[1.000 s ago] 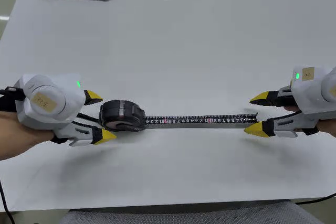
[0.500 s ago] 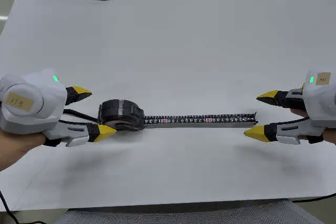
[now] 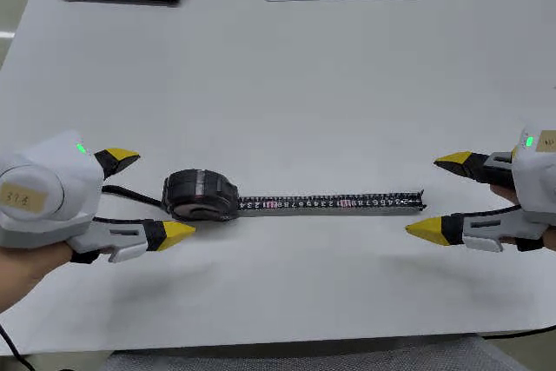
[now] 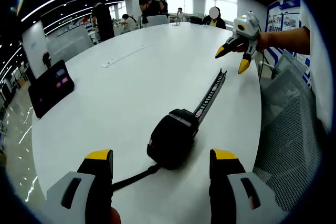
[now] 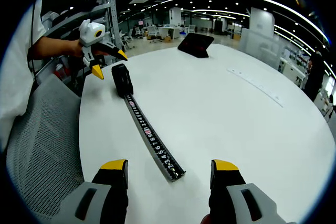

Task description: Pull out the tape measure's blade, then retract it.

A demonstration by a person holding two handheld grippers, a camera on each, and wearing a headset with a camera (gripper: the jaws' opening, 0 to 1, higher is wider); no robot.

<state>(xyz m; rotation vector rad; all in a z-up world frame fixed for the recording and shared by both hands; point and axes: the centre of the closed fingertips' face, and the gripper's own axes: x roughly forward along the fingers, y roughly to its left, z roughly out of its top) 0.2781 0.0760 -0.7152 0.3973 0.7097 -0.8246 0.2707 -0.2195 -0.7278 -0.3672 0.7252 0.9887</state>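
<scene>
Black round tape measure case sits centre-left on the white table, its numbered blade drawn out rightward, left gripper and right gripper both open-jawed, gripping nothing; retraction appears next, needing the case steadied.

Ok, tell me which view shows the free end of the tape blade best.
The right gripper view: the blade's free end lies close up, just ahead of the view's own open jaws. The head view shows that end small, from above; the left gripper view shows it far off and tiny.
</scene>
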